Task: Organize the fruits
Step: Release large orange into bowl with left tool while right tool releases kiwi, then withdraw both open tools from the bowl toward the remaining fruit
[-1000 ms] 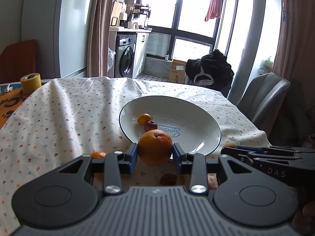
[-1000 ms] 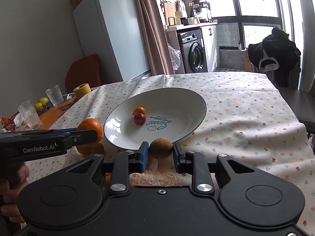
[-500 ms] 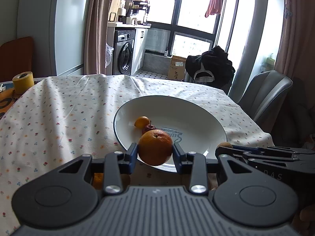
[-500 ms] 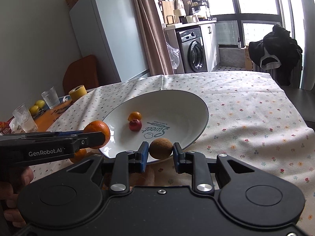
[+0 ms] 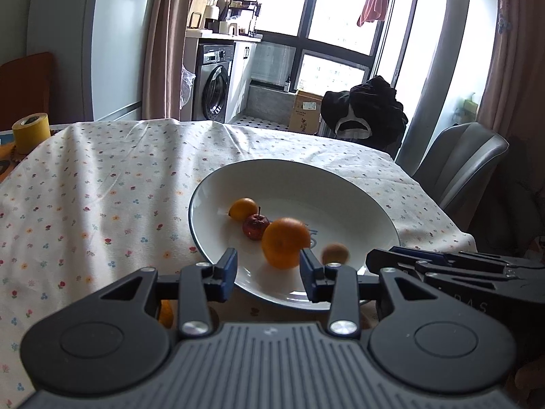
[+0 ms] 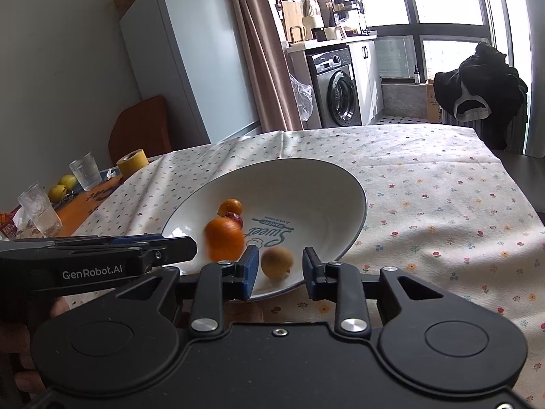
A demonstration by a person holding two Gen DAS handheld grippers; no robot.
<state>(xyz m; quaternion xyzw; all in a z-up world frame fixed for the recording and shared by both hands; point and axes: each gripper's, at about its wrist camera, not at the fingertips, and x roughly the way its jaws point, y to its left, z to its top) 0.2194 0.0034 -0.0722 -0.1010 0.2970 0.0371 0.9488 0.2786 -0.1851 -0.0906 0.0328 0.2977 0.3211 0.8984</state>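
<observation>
A white plate (image 5: 340, 184) (image 6: 327, 184) lies on the flowered tablecloth. In it sit a small orange fruit (image 5: 242, 207) (image 6: 231, 206) and a small red fruit (image 5: 254, 226) (image 6: 236, 218). A big orange (image 5: 285, 247) (image 6: 224, 238), motion-blurred, is loose in the plate just ahead of my left gripper (image 5: 268, 274), which is open over the near rim. A brown kiwi (image 6: 276, 263) (image 5: 335, 254) lies free in the plate between the spread fingers of my right gripper (image 6: 280, 272), also open.
A yellow tape roll (image 5: 30, 131), two glasses (image 6: 85, 170) and yellow fruits (image 6: 61, 187) stand at the table's left end. Another orange piece (image 5: 166, 313) lies on the cloth under my left gripper. A grey chair (image 5: 460, 160) stands at the right.
Both grippers moved forward over the plate's near rim and opened. The big orange and the kiwi left the fingers and now lie in the plate.
</observation>
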